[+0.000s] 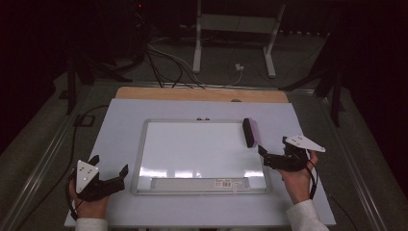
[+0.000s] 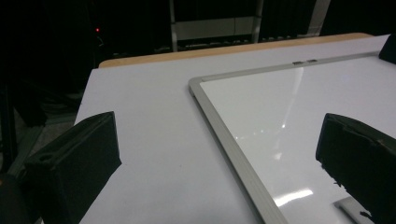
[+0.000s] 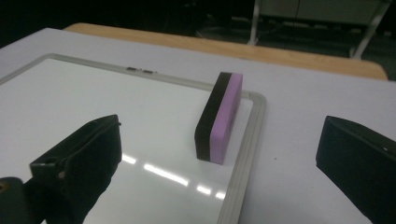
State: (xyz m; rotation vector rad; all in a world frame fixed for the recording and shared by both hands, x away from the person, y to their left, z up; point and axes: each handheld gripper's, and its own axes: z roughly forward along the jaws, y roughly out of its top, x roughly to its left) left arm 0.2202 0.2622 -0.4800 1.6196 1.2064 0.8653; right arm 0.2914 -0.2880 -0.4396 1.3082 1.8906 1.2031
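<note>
A silver-framed whiteboard (image 1: 139,154) lies flat in the middle of the white table top. A black and purple eraser (image 1: 250,132) stands on its long edge at the board's far right corner, just inside the frame. My right gripper (image 1: 273,145) hovers off the board's right edge, a short way on the near side of the eraser, jaws open and empty. In the right gripper view the eraser (image 3: 219,116) stands ahead between the open jaws (image 3: 222,144), apart from both. My left gripper (image 1: 110,163) rests open near the board's front left corner; its view shows the frame (image 2: 224,135).
A grey marker tray (image 1: 199,183) with a label runs along the whiteboard's near edge. A wooden strip (image 1: 202,94) borders the table's far side. Beyond it stand a white frame stand (image 1: 235,29) and loose cables (image 1: 163,62) on the floor.
</note>
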